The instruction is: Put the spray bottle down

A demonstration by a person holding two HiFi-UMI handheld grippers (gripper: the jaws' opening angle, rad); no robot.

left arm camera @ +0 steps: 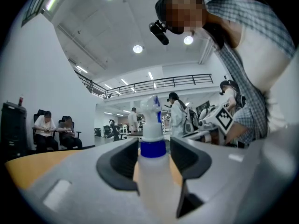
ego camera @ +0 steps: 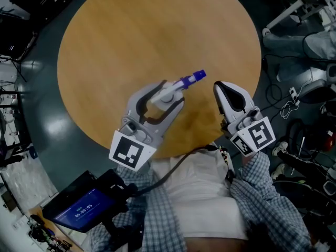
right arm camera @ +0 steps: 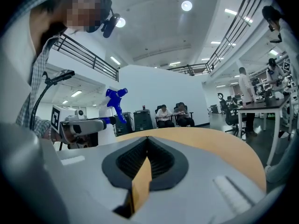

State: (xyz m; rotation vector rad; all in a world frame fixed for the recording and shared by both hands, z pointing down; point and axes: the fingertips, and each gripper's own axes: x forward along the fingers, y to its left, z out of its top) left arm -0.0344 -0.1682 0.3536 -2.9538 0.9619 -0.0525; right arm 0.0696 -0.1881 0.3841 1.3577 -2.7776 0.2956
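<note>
Spray bottle [ego camera: 177, 86]: upright near the bench's [ego camera: 131, 30] near edge, long axis vertical, blue spray head on top and turned toward the far right edge.

Left tongs [ego camera: 172, 92]: level and spread round the bottle's body. A sliver of bench shows on each side, so the pads seem not to press.

Right tongs [ego camera: 219, 86]: pressed together, empty, just beside the bottle on its right.
</note>
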